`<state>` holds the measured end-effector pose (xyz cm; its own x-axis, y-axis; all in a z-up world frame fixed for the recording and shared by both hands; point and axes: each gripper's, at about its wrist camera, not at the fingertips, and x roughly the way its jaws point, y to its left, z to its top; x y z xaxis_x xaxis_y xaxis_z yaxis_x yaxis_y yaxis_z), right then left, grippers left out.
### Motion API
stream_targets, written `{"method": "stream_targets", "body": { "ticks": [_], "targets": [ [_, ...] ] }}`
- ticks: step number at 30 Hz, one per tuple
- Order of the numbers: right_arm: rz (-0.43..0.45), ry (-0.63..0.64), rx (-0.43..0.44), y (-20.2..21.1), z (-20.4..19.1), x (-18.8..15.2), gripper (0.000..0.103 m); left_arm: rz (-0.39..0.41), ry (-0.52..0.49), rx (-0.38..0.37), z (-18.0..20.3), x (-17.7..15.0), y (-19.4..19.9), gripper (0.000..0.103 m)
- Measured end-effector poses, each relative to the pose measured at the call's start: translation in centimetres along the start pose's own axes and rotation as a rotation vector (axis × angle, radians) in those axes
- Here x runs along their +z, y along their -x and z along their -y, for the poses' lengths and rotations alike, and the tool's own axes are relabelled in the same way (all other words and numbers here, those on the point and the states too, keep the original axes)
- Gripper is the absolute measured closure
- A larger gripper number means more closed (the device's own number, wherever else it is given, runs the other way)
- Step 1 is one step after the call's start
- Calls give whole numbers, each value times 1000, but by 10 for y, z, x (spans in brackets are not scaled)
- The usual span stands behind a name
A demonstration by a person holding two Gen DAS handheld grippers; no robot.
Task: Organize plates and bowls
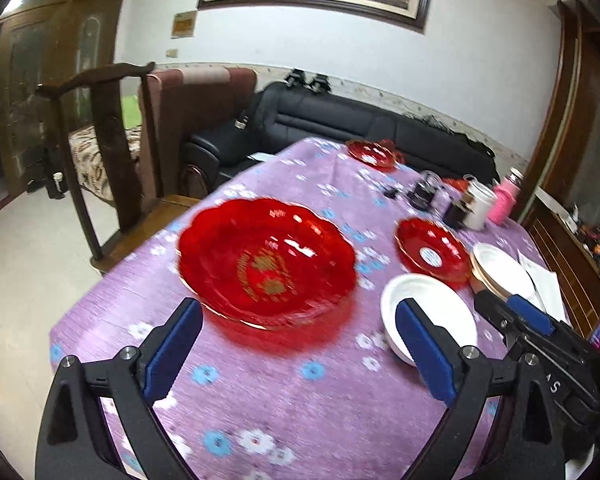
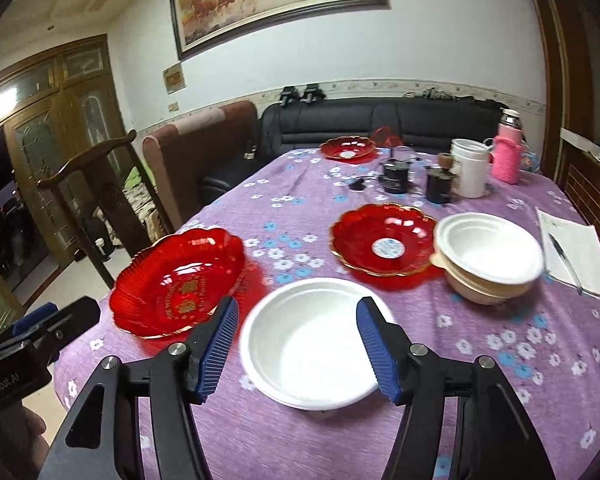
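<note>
Right gripper point(image 2: 298, 344) spread, nothing between the pads, poised over the white foam plate point(image 2: 314, 344) at the table's near edge. Left gripper point(image 1: 298, 350) spread wide and empty before the large red scalloped plate point(image 1: 266, 266). Judgement: foam plate light, crushable; pinch the rim gently. Red plate looks stiff, glossy, likely slippery; grip the scalloped edge. Farther back: smaller red plate point(image 2: 384, 240), stacked foam bowls point(image 2: 490, 256).

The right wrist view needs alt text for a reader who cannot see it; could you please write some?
The open right gripper hangs over a round white plastic bowl, nothing between its blue-padded fingers. Around it on the purple flowered tablecloth lie a large scalloped red glass plate, a smaller gold-rimmed red plate and stacked white and beige bowls.
</note>
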<state>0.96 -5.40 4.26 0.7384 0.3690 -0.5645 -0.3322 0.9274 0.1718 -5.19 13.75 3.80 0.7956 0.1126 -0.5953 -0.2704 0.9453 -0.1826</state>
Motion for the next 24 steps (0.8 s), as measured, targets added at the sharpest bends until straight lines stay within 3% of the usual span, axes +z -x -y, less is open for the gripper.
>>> {"method": "stream_targets", "body": {
  "ticks": [11, 24],
  "targets": [
    [-32, -115, -42, 5, 57, -15, 35, -74, -69, -43, 40, -13, -7, 6],
    [-99, -242, -79, -7, 108, -24, 35, -136, -44, -72, 39, -17, -22, 6]
  ]
}}
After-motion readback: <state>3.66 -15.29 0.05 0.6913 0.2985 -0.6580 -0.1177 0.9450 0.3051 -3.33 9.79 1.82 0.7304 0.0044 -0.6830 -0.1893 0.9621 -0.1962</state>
